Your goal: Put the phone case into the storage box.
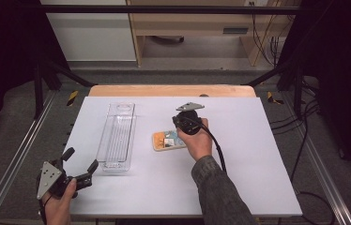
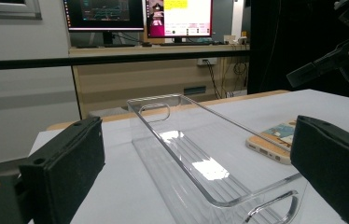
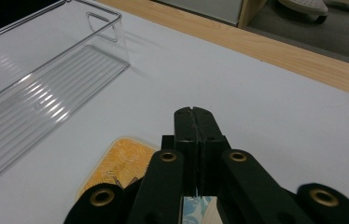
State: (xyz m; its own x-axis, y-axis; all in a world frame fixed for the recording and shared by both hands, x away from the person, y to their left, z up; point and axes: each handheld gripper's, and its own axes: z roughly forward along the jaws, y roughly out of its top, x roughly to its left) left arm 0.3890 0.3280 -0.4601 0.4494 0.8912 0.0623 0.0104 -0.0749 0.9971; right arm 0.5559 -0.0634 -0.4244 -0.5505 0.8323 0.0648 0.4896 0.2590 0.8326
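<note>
In the high view, the right tool [image 1: 181, 123] hangs over the far end of a flat rectangular phone case with an orange border and a colourful printed picture [image 1: 168, 140], which lies on the white desk [image 1: 239, 154] just right of a long clear plastic tray with cut-out handles [image 1: 116, 136]. The left tool [image 1: 80, 164] rests at the desk's near left corner, its jaws spread wide with nothing between them.

In the left gripper view, the tray [image 2: 196, 154] stands straight ahead between the spread jaws, the phone case [image 2: 275, 140] beyond it to the right.

In the right gripper view, the jaws are pressed together, nothing between them, above the phone case [image 3: 116, 168]; the tray [image 3: 37, 93] lies to the left.
</note>
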